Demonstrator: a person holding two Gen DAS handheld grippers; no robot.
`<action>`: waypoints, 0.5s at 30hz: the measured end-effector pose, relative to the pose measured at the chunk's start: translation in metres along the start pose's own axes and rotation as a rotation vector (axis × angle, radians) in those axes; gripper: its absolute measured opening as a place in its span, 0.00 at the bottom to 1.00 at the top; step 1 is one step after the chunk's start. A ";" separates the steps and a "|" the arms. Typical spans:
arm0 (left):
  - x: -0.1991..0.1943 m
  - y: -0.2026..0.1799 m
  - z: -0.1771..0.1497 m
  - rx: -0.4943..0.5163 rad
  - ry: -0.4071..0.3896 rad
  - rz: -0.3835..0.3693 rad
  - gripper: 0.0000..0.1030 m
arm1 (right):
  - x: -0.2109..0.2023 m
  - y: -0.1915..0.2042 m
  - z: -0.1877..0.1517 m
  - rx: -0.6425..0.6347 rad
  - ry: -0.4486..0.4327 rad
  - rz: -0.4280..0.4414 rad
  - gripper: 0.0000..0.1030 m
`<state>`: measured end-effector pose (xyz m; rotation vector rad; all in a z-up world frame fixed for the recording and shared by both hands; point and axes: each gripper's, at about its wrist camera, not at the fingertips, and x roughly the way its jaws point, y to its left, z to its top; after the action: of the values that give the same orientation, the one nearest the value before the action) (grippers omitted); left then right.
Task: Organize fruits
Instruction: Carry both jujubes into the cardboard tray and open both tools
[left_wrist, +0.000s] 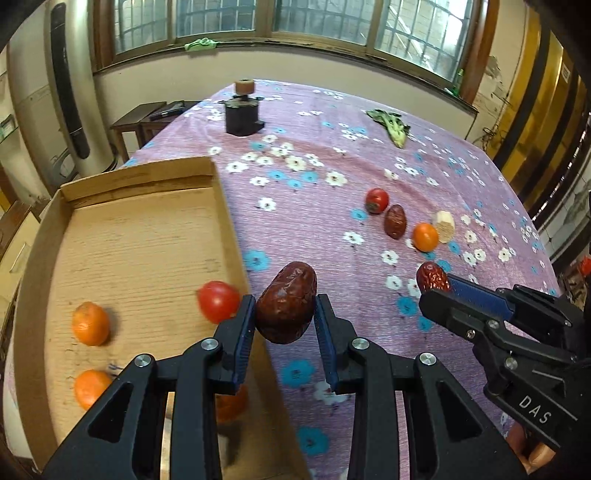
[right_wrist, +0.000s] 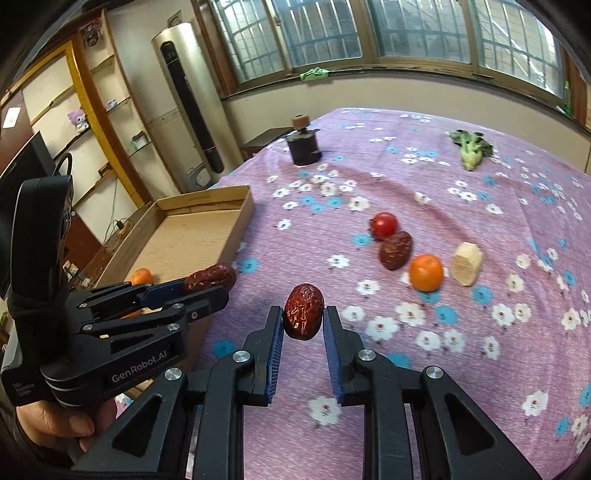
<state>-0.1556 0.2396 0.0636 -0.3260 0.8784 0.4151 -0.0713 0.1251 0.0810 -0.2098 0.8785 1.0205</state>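
My left gripper (left_wrist: 285, 308) is shut on a dark red jujube (left_wrist: 287, 306), held above the right wall of the cardboard box (left_wrist: 225, 206). In the box lie a red tomato (left_wrist: 218, 301) and oranges (left_wrist: 90, 323). My right gripper (right_wrist: 303, 314) is shut on a second red jujube (right_wrist: 303, 311) above the cloth. It shows at the right of the left wrist view (left_wrist: 436, 286). On the table lie a tomato (right_wrist: 384, 224), a third jujube (right_wrist: 395, 250) and an orange (right_wrist: 426, 272).
A pale cut chunk (right_wrist: 467, 264) lies beside the orange. A black grinder (right_wrist: 304, 142) and a leafy green vegetable (right_wrist: 471, 147) sit at the far side of the flowered purple tablecloth (right_wrist: 480, 369). Shelves and a tall air conditioner (right_wrist: 192, 99) stand to the left.
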 end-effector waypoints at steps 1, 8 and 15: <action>-0.001 0.003 0.000 -0.004 -0.001 0.002 0.29 | 0.001 0.003 0.001 -0.004 0.001 0.004 0.21; -0.004 0.025 0.001 -0.032 -0.006 0.026 0.29 | 0.015 0.028 0.010 -0.041 0.012 0.040 0.21; -0.007 0.052 0.003 -0.069 -0.010 0.055 0.29 | 0.029 0.053 0.019 -0.082 0.021 0.070 0.21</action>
<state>-0.1822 0.2845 0.0653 -0.3635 0.8656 0.4989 -0.0977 0.1823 0.0845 -0.2611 0.8691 1.1226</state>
